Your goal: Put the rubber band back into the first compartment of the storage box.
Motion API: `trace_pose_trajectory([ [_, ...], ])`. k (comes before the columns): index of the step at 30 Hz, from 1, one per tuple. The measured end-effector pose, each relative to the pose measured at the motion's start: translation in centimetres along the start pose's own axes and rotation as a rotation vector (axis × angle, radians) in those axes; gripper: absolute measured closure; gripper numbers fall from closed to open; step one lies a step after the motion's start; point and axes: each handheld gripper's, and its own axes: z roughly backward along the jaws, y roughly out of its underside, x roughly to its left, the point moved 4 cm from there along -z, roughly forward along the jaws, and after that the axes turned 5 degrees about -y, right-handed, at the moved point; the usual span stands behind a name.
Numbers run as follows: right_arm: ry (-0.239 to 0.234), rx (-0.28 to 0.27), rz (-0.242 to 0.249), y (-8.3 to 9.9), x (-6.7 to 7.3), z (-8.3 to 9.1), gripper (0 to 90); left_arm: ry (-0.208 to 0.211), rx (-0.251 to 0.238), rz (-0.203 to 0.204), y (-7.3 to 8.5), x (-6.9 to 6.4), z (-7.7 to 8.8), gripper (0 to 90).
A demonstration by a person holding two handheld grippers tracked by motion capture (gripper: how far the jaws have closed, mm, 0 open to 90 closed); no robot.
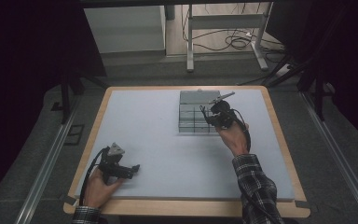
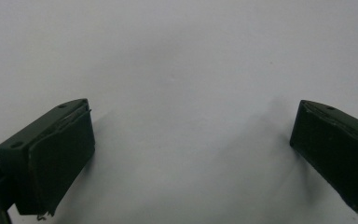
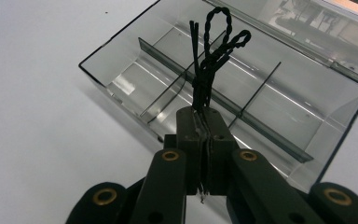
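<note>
A clear plastic compartment box point(image 3: 270, 93) with thin dividers and an open lid lies on the white table; in the high view the box point(image 1: 193, 112) sits at the table's far middle. My right gripper point(image 3: 204, 122) is shut on a small bundle of black twisted wire ties point(image 3: 212, 56), whose loops stick up over the box's compartments. In the high view the right gripper point(image 1: 209, 115) hovers at the box's right side. My left gripper point(image 1: 135, 169) rests near the table's front left, and in its own view the left gripper point(image 2: 191, 149) stands open over bare table.
The table point(image 1: 168, 154) is a white board with a wooden rim. Beyond its far edge stand a metal frame point(image 1: 223, 37) and loose cables point(image 1: 235, 42) on the floor. Dark curtains flank both sides.
</note>
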Motion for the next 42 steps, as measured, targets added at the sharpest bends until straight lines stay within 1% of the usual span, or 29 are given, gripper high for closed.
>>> trace_pose_trajectory([
  [6,-0.001,-0.008,0.01,-0.6,0.2,-1.0,86.3,0.0,0.0,0.0,0.0,0.0,0.0,0.0],
  [10,0.002,-0.006,0.029,-1.0,0.5,-2.0,86.3,0.0,0.0,0.0,0.0,0.0,0.0,0.0],
  [21,-0.001,-0.019,0.039,-2.6,0.9,-4.0,86.3,0.0,0.0,0.0,0.0,0.0,0.0,0.0],
  [25,0.003,-0.025,0.051,-3.0,1.2,-4.9,86.2,0.0,0.0,0.0,0.0,0.0,0.0,0.0],
  [30,0.011,-0.027,0.044,-3.4,1.2,-5.9,86.2,0.0,0.0,0.0,0.0,0.0,0.0,0.0],
  [36,0.023,-0.026,0.024,-3.6,1.0,-7.1,86.0,-0.001,0.001,-0.002,0.0,0.0,0.0,0.0],
  [39,0.025,-0.028,0.023,-3.8,1.0,-7.5,85.8,-0.001,0.001,-0.002,0.0,0.0,0.0,0.0],
  [40,0.03,-0.014,0.027,-3.9,1.1,-7.9,85.5,-0.001,0.001,-0.001,0.0,0.0,0.0,0.0],
  [41,0.03,-0.014,0.027,-3.9,1.1,-7.9,85.5,0.0,0.0,0.0,0.0,0.0,0.0,0.0],
  [42,0.04,-0.002,0.033,-3.9,1.1,-8.4,84.0,0.0,0.0,0.0,0.0,0.0,0.0,0.0],
])
